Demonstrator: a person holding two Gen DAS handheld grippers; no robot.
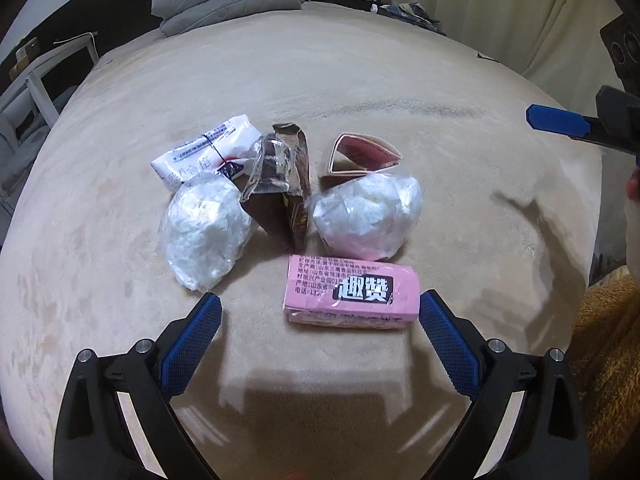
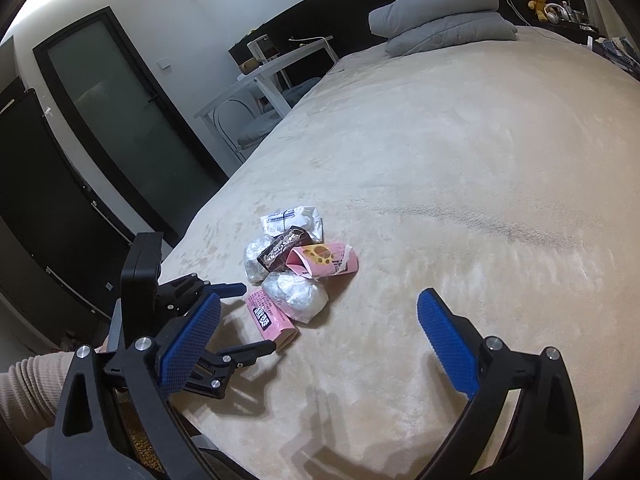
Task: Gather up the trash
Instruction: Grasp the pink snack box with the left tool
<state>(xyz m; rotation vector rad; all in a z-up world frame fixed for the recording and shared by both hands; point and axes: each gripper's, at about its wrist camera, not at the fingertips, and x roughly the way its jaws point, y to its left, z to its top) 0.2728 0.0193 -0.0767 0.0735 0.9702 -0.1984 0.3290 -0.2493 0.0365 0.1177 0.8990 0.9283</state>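
A small heap of trash lies on the beige bed cover [image 1: 320, 80]. It holds a pink box [image 1: 352, 298], two crumpled white wads in clear film [image 1: 204, 232] [image 1: 368, 216], a brown wrapper [image 1: 280, 184], a white packet [image 1: 204, 152] and an opened pink carton [image 1: 360, 156]. My left gripper [image 1: 320, 300] is open just above the cover. The pink box sits between its fingers near the right pad, not pressed. In the right wrist view the left gripper [image 2: 248, 318] flanks the pink box [image 2: 272, 320]. My right gripper [image 2: 320, 298] is open and empty, right of the heap.
Folded grey quilts [image 1: 228, 0] are stacked at the far head of the bed. A white desk [image 2: 260, 76] and a dark door [image 2: 120, 120] stand beyond the bed's left edge. A person's ribbed sleeve [image 2: 28, 392] shows lower left. Yellow fuzzy fabric [image 1: 608, 340] lies at the right edge.
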